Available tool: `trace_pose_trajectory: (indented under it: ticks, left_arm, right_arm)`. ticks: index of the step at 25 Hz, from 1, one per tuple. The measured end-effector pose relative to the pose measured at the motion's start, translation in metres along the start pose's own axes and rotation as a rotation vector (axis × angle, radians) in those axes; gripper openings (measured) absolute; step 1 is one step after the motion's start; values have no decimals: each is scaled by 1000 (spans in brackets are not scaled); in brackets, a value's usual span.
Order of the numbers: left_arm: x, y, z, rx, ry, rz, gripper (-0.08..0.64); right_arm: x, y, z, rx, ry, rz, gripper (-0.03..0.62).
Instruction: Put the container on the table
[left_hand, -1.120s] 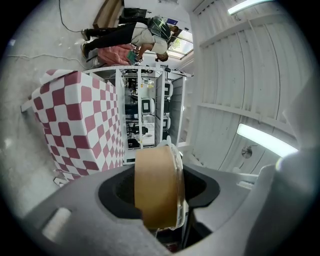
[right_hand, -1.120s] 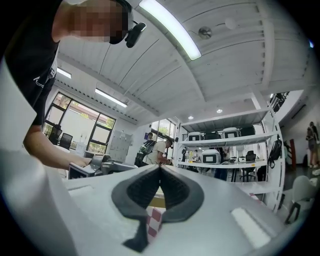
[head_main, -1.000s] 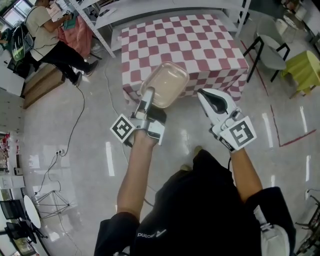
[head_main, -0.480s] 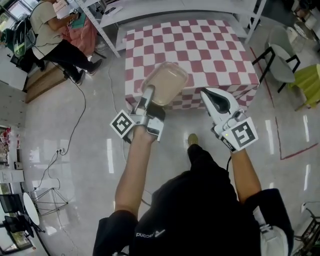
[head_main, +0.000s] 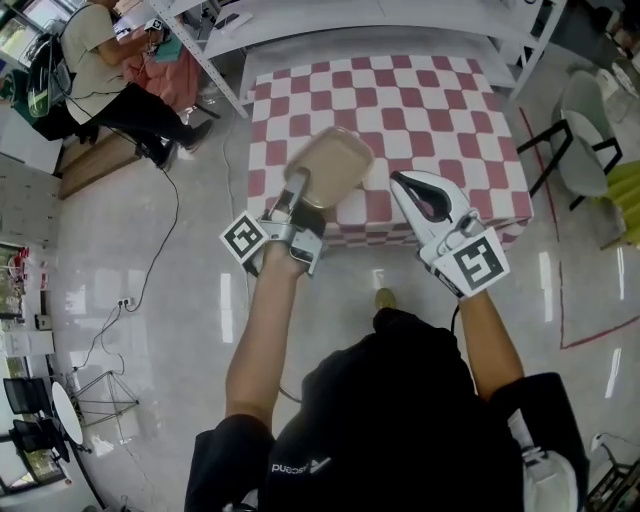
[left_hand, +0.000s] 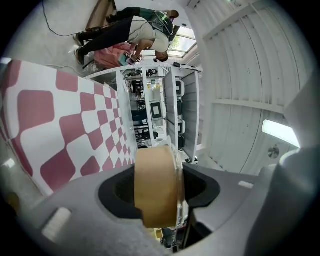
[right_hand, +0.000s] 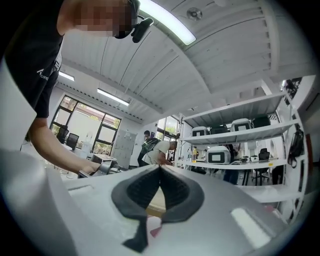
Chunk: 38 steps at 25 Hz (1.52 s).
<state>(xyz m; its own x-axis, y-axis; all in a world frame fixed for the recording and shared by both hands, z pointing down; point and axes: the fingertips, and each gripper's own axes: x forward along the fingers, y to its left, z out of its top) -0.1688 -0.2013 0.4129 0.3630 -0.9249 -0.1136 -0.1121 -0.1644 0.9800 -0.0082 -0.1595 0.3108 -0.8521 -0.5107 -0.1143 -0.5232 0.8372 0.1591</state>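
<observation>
A shallow tan container (head_main: 332, 165) with a clear lid is held by its near rim in my left gripper (head_main: 300, 190), over the near edge of the red-and-white checkered table (head_main: 420, 100). In the left gripper view the container (left_hand: 155, 187) stands edge-on between the pads, with the table (left_hand: 60, 125) at the left. My right gripper (head_main: 400, 182) hovers to the container's right, also at the table's near edge. In the right gripper view, the right gripper (right_hand: 160, 175) has its jaws meeting, with nothing in them.
White shelving (head_main: 330, 20) runs behind the table. A person (head_main: 100, 70) bends over at the back left. A grey chair (head_main: 585, 130) stands to the table's right, and a cable (head_main: 175, 230) trails across the glossy floor at the left.
Both grippers have moved forward to the table. The container, earlier short of the table's front, now hangs over its near edge. The right gripper has stayed shut.
</observation>
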Motion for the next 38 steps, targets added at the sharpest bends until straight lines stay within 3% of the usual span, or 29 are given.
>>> trace_pose_trajectory:
  ticks: [6, 9, 23, 28, 33, 38]
  left_arm:
    - [59, 36, 29, 29, 36, 55, 205]
    - [76, 62, 41, 46, 78, 118, 204]
    - [120, 144, 71, 88, 253, 326, 206]
    - [124, 154, 75, 99, 279, 347, 207]
    - [116, 170, 81, 199, 309, 432, 292]
    - [106, 177, 83, 365, 360, 497, 351]
  right_arm:
    - [34, -48, -25, 11, 17, 32, 2]
    - [48, -61, -34, 28, 25, 36, 2]
    - [92, -85, -51, 38, 57, -41, 2]
    - [99, -89, -59, 42, 73, -52, 2]
    - [109, -87, -63, 46, 77, -45, 2]
    - [114, -84, -70, 57, 93, -35, 2]
